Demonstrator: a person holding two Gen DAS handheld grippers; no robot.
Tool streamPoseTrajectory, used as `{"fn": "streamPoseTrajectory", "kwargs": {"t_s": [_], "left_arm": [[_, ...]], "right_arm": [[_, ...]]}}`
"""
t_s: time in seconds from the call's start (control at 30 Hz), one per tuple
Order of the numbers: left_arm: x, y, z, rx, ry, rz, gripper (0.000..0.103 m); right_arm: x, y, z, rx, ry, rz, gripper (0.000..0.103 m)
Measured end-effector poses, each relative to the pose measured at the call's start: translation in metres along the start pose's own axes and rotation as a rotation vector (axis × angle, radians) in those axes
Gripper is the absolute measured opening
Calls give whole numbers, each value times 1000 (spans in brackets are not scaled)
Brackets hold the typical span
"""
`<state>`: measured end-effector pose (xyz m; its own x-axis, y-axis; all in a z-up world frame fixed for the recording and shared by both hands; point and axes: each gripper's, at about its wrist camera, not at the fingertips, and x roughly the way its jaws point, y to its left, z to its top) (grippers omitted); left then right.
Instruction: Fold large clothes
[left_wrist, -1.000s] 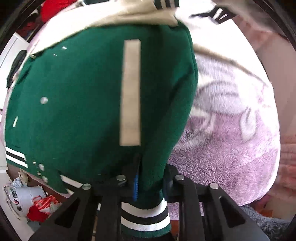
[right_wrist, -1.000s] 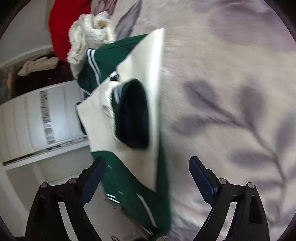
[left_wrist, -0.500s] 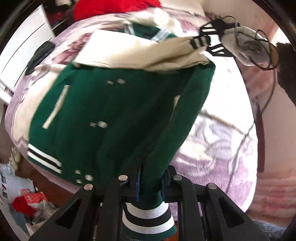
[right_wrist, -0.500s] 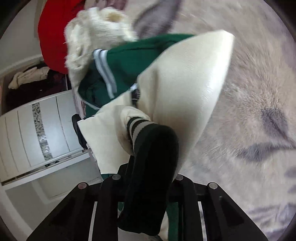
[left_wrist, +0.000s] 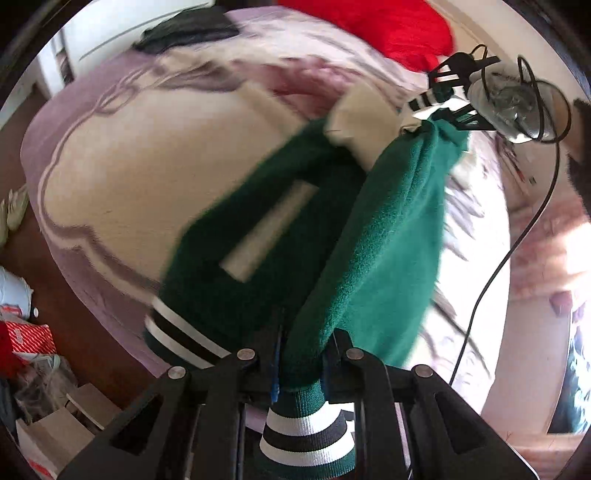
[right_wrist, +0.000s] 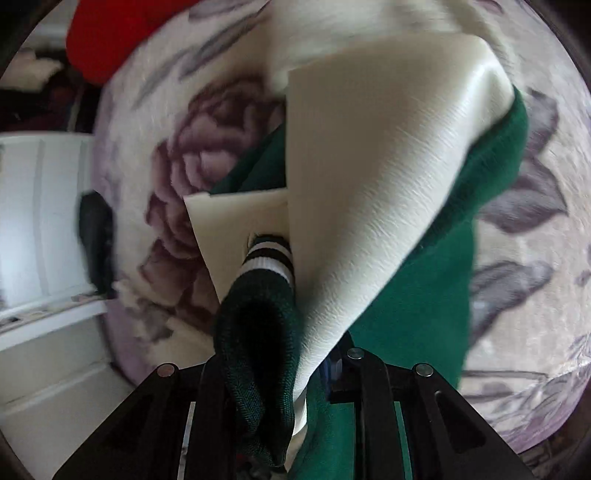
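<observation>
I see the floral fleece blanket (left_wrist: 110, 177) spreading wide and bare to the left of the jacket, its edge dropping to brown floor. The green felt jacket (left_wrist: 388, 229), with smooth cream sleeves (right_wrist: 369, 184) and striped ribbed cuffs, hangs stretched above it. My left gripper (left_wrist: 301, 363) is clamped on the striped hem; my right gripper (right_wrist: 314, 365) pinches a cream sleeve and dark cuff together.

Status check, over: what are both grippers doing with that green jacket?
Left gripper shut on jacket hem. Right gripper shut on cuff and cream sleeve. Jacket lifted over blanket. Nothing blocking.
</observation>
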<state>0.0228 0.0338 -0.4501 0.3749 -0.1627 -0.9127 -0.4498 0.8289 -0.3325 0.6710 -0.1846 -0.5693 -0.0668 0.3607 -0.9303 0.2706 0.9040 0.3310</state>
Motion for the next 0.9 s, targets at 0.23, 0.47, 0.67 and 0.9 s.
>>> {"fn": "streamPoseTrajectory", "kwargs": {"t_s": [0.23, 0.47, 0.67, 0.9], "left_arm": [[72, 90, 34, -106, 81, -70, 13], [84, 133, 37, -245, 216, -305, 24], [46, 166, 30, -336, 216, -318, 67], [50, 136, 15, -293, 281, -314, 68]], "right_arm": [[89, 79, 4, 32, -50, -242, 21], [106, 79, 16, 27, 22, -238, 51], [66, 46, -4, -13, 204, 175, 73], [25, -60, -113, -135, 203, 147, 73]]}}
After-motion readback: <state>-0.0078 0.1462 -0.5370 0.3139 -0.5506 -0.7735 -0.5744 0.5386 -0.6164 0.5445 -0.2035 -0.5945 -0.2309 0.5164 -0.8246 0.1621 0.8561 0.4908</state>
